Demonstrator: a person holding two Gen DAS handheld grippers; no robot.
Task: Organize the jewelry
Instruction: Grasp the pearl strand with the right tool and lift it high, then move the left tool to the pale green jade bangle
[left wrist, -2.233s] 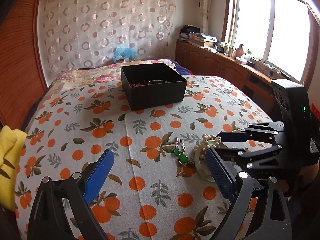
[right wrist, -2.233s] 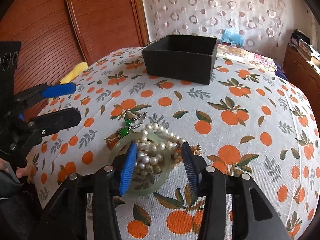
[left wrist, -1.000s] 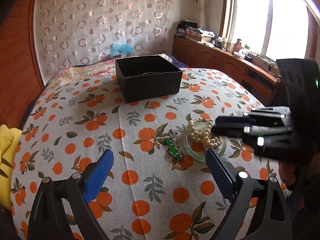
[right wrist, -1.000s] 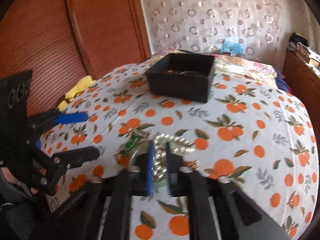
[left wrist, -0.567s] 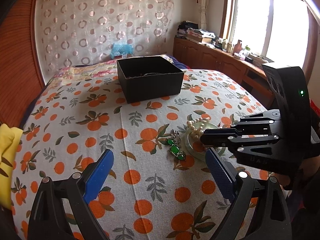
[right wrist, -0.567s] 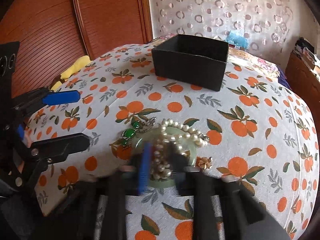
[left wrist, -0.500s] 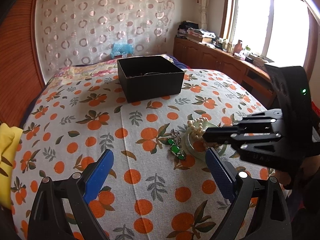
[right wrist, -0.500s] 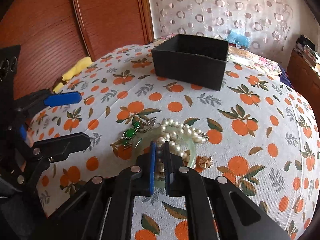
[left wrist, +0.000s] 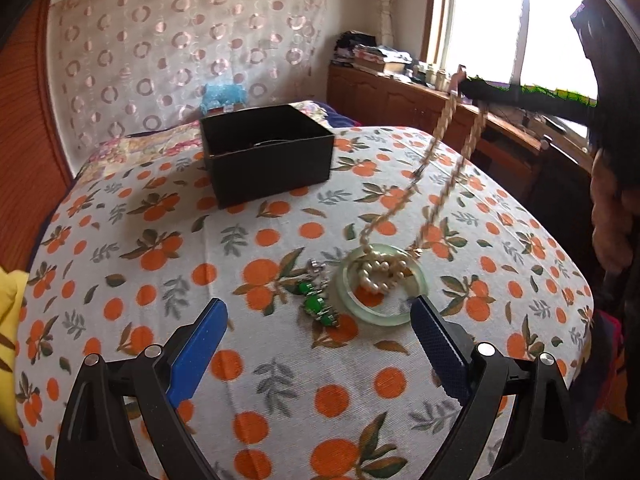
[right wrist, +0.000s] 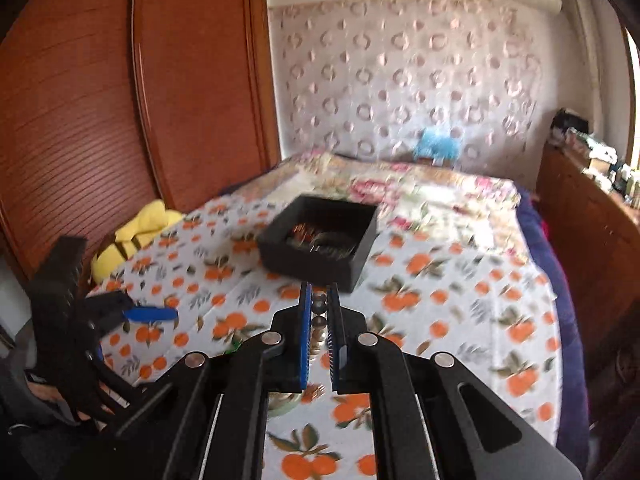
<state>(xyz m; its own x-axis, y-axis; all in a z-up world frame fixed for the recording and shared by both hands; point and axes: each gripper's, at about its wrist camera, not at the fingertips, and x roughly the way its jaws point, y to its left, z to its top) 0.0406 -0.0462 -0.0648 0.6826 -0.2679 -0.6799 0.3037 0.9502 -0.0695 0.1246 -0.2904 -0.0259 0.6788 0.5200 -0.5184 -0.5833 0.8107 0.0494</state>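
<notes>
My right gripper [right wrist: 319,306] is shut on the pearl necklace [left wrist: 440,168] and holds it high; it also shows in the left wrist view [left wrist: 464,86]. The strand hangs down to a coil of pearls lying inside the pale green bangle [left wrist: 383,289] on the bed. A green-stone piece [left wrist: 316,304] lies just left of the bangle. The black box [left wrist: 266,152] stands farther back; the right wrist view shows the box [right wrist: 320,240] with jewelry inside. My left gripper [left wrist: 318,344] is open and empty, low over the bed in front of the bangle.
The bed has an orange-print cover [left wrist: 160,248]. A yellow cloth [left wrist: 10,320] lies at its left edge beside the wooden wardrobe [right wrist: 120,100]. A wooden cabinet [left wrist: 420,104] with clutter runs under the window on the right.
My right gripper closed on the pearl necklace over the bangle and rose, pulling the strand up. The left gripper stayed open and hardly moved.
</notes>
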